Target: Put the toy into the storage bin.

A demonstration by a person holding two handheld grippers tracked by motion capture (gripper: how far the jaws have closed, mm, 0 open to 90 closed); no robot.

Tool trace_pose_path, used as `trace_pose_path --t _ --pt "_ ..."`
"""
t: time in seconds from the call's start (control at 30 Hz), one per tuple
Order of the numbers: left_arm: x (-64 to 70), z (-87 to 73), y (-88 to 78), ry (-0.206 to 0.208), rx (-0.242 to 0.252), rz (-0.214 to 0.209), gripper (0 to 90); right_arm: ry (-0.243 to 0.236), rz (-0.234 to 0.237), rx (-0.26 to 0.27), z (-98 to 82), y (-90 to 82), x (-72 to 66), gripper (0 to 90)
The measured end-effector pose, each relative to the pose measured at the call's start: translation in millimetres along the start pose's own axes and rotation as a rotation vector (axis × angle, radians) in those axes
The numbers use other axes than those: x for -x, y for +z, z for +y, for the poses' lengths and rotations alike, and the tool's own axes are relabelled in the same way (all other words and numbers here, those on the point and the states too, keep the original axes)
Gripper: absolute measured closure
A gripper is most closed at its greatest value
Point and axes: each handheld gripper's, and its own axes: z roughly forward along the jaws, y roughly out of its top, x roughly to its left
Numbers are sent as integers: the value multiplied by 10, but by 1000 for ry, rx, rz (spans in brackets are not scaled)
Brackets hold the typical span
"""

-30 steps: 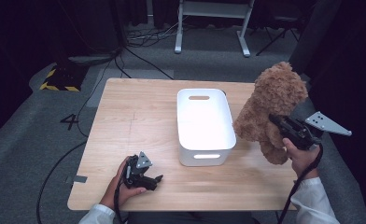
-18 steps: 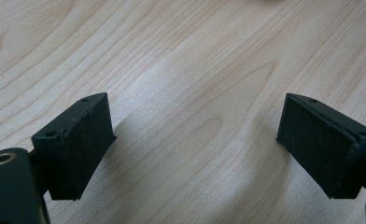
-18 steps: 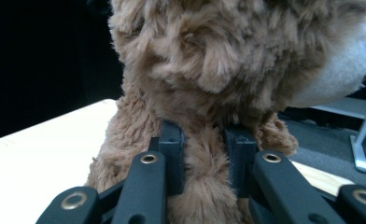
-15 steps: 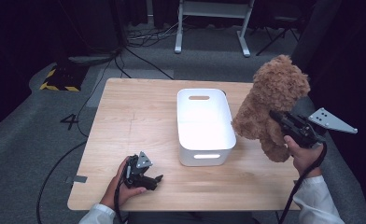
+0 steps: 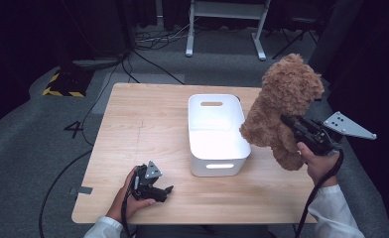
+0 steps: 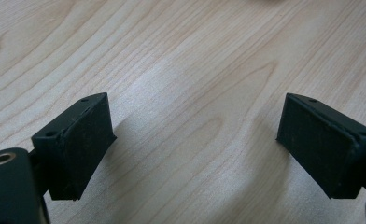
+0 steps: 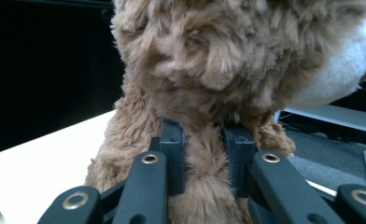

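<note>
At the left of the high view our left gripper [image 5: 166, 190] lies low at the near part of the wooden tabletop [image 5: 143, 129], held in our left hand [image 5: 129, 198], with its cable trailing back off the near edge. In the left gripper view its two black pads [image 6: 78, 140] stand spread well apart, and between them we see bare wood grain, so this gripper holds nothing.

Toward the middle of the tabletop stands a white plastic bin [image 5: 215, 133], oblong, with a slot handle cut in its far wall and another in its near wall. Its inside looks empty as far as we can see. It stands well apart from the left gripper, to that gripper's right and farther from us.

Just right of the bin we hold a brown plush teddy bear [image 5: 284, 104] in the air, upright, its head uppermost and its lower body hanging near the bin's right rim. We cannot tell whether its fur touches that rim. Our right gripper [image 5: 288, 122] reaches into the bear from the right side, gripped by our right hand [image 5: 317, 163], and the grey three-cornered plate on it sticks out to the right beyond the tabletop's edge. In the right gripper view the jaws are drawn close together and pinch a thick fold of the bear's [image 7: 209, 84] shaggy fur just below the head, the fur bulging out between and above the pads [image 7: 172, 140].
</note>
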Motion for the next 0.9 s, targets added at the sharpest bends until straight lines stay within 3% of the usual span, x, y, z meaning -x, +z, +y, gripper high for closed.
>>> trace_pose_path --t 0.33,0.9 --pt "0 0 0 0 0 0 106 -21 43 5 107 151 -172 742" --pt "-1 1 -1 1 -2 0 107 -64 96 -39 163 584 -505 750"
